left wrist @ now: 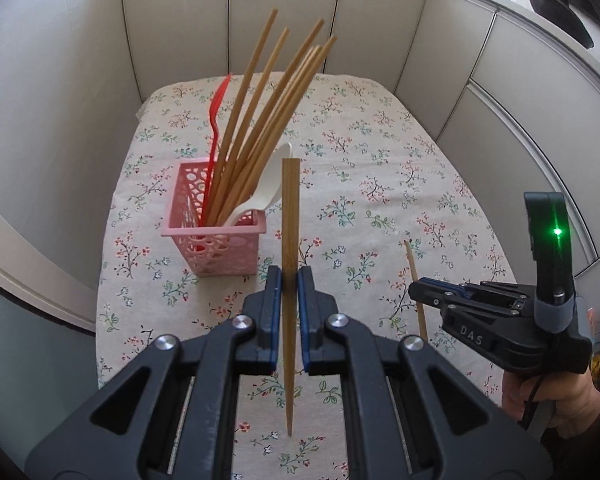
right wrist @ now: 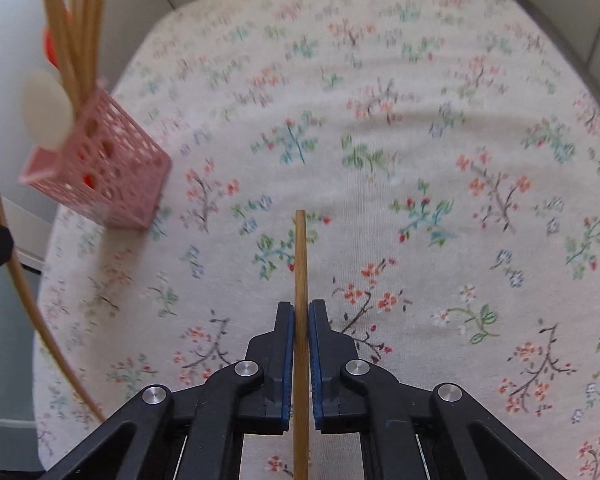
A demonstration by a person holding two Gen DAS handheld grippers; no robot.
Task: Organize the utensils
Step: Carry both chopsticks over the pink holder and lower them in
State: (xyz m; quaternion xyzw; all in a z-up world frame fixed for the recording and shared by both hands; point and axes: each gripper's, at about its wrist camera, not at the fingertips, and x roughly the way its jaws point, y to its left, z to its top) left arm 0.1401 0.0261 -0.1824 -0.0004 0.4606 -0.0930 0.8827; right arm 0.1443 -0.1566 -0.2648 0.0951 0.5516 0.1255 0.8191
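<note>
Now, step: two chopsticks are held off the cloth (right wrist: pixel 420 140), one per gripper; delivery to the basket is judged to be the step in hand.
Basket: a pink basket (left wrist: pixel 220 240) is seen standing on the cloth, left of centre in the left view and at the left edge in the right view.
Basket contents: a bundle of chopsticks (left wrist: pixel 268 120), a red utensil (left wrist: pixel 217 120) and a white spoon (left wrist: pixel 260 196) are held in it, all leaning toward the right in the left view.
Left gripper: the left gripper (left wrist: pixel 290 280) is closed to a narrow gap on a chopstick (left wrist: pixel 290 240); the blue pads are pressed on both sides of it.
Left chopstick: its square end is pointed up toward the basket and its thin tip is hung below the jaws, clear of the cloth.
Right gripper: the right gripper (right wrist: pixel 300 314) is clamped nearly shut on a second chopstick (right wrist: pixel 301 264), which runs straight between the pads.
Right chopstick: its far end is seen above the cloth, well apart from the basket.
Progress: most sticks are judged already stowed; these two remain.
Next move: each stick has to be carried over the basket rim and tipped thin end down into free space beside the bundle before release.
Risk: the leaning bundle may be knocked or the light basket tipped if a stick is pushed in at a slant.
</note>
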